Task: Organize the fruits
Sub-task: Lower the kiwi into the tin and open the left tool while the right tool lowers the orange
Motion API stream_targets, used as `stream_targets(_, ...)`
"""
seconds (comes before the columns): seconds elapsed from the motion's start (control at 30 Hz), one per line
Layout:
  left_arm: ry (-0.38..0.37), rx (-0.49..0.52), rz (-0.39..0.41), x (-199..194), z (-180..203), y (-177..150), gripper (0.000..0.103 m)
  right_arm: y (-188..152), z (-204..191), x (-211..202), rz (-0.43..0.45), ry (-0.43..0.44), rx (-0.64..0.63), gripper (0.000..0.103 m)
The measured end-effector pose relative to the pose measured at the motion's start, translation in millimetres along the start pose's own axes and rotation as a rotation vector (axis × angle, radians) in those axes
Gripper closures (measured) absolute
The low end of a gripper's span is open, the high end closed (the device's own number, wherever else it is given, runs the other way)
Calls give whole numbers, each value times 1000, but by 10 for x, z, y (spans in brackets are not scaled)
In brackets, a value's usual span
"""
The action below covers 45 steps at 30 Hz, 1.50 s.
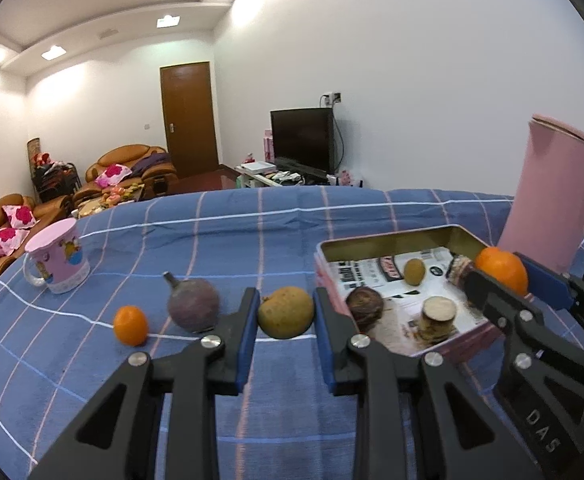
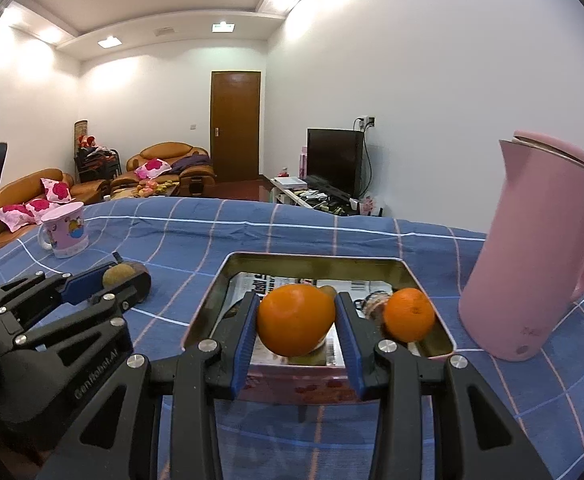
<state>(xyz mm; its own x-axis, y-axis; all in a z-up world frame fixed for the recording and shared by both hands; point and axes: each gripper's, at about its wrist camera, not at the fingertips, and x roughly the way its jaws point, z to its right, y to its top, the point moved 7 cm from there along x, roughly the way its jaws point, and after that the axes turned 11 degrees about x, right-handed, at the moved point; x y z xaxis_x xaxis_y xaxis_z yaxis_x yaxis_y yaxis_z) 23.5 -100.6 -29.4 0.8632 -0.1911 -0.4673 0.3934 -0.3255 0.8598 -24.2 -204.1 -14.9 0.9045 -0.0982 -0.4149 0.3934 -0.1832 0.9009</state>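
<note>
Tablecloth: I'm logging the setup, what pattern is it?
Blue tablecloth with white and pink check lines; clearest in left wrist view.

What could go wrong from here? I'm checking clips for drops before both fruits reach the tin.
The orange in the right gripper bulges past the pads, so it may slip as it travels. The tin already holds another orange and other items, so a drop could bounce or roll. The left gripper pinches a yellowish-green fruit close to the tin's edge and may clip it.
</note>
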Motion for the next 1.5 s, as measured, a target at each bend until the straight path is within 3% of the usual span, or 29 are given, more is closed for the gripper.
stream_targets(0.9,-129,62,-11,209,755,269,74,144,803,47,10,-141,64,62)
stream_targets(1.5,-188,46,-20,359,995,404,74,224,978,114,25,-208,76,62)
